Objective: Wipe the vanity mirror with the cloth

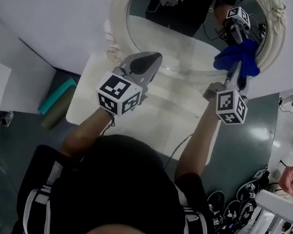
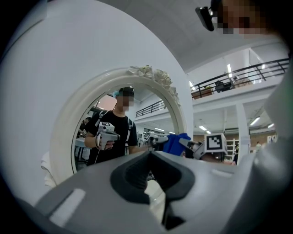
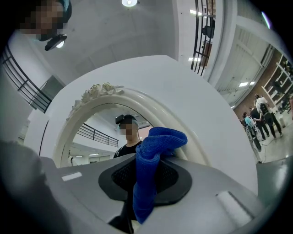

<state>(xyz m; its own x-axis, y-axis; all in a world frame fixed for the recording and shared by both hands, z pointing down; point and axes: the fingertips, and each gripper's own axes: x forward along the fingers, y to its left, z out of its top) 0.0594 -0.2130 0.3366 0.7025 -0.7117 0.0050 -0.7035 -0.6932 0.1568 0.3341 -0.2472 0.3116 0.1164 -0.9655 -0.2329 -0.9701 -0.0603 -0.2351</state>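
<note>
Bunched blue cloth [image 1: 241, 56] sits at the white-framed oval vanity mirror [image 1: 170, 45] rim.

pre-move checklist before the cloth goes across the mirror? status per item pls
1. Grip on cloth: right gripper has its jaws shut on the blue cloth. ok
2. Wiping surface exposed: a folded wad of the cloth stands out past the jaw tips. ok
3. Cloth against the glass: the cloth sits at the right edge of the mirror, close to the frame; whether it touches is unclear. cannot tell
4. Start position: that far to the right, the cloth partly overlaps the frame rather than open glass. not ok
5. Left gripper: jaws together, empty, held off the glass at the mirror's lower left. ok
</note>
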